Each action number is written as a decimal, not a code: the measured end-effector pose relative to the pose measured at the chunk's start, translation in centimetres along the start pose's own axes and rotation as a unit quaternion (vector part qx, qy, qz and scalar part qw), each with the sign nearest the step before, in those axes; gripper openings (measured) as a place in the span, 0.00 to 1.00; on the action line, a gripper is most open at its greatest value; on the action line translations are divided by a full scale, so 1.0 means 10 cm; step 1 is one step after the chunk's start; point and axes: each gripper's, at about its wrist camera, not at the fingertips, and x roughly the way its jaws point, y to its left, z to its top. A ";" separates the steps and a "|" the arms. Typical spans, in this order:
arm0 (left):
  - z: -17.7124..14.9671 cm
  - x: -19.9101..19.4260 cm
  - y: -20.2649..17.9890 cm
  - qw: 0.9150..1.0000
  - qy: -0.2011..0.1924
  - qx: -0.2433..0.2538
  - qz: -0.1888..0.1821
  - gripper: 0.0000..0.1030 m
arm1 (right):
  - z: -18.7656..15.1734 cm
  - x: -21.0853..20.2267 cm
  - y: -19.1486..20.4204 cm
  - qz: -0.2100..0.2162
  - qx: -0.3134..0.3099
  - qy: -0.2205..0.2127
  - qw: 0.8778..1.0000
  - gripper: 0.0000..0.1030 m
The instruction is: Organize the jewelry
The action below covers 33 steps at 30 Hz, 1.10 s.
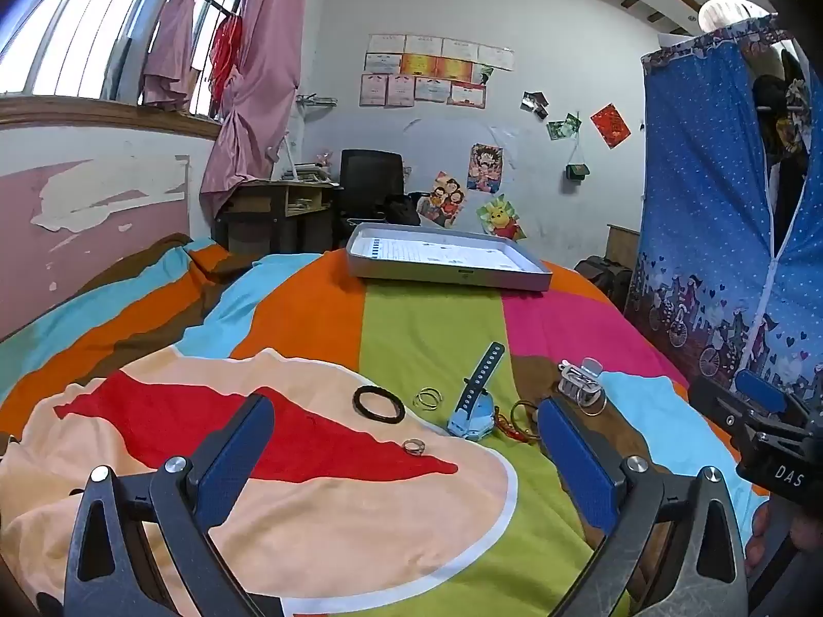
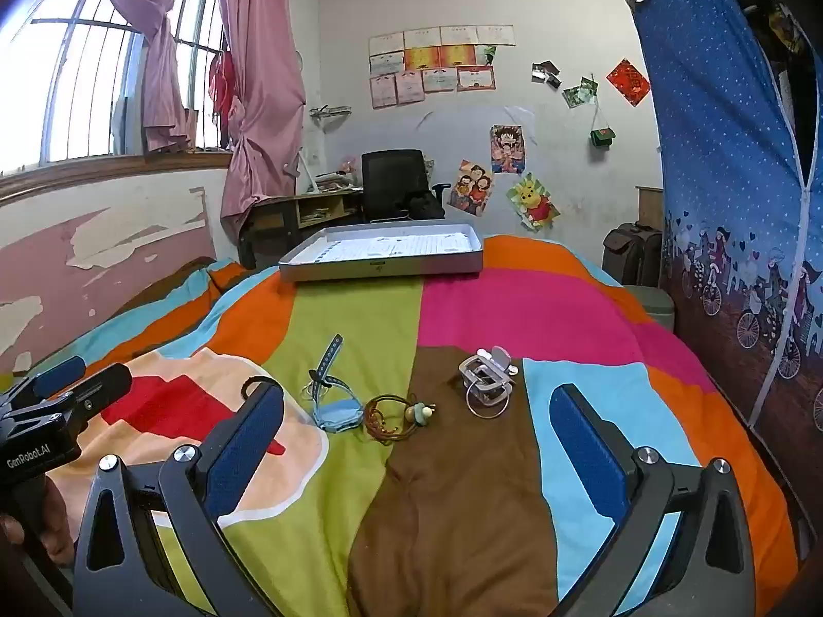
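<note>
Jewelry lies on a colourful bedspread: a black hair tie [image 1: 379, 404], a pair of thin gold hoops [image 1: 428, 398], a small silver ring [image 1: 413, 446], a blue watch [image 1: 473, 406] [image 2: 332, 401], a brown cord bracelet with beads [image 2: 396, 414] [image 1: 519, 419], and a silver clip with a hoop [image 2: 487, 378] [image 1: 581, 388]. A grey tray [image 1: 447, 272] [image 2: 380, 267] sits at the far end. My left gripper [image 1: 406, 442] is open and empty, just short of the ring. My right gripper [image 2: 416, 427] is open and empty, near the bracelet.
A blue fabric wardrobe [image 2: 746, 180] stands to the right of the bed. A wall with peeling paint [image 1: 92, 205] runs along the left. A desk and black chair [image 2: 393, 185] stand beyond the bed. A suitcase [image 2: 632, 252] stands by the wardrobe.
</note>
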 end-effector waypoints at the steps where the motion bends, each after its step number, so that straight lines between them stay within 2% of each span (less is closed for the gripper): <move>1: 0.00 0.00 0.00 1.000 0.000 0.001 0.000 1.00 | 0.00 0.00 0.00 0.001 -0.001 0.000 1.000 0.99; 33: -0.01 -0.02 -0.08 1.000 -0.009 0.011 -0.001 1.00 | 0.00 0.00 -0.01 0.002 0.002 0.002 1.000 0.99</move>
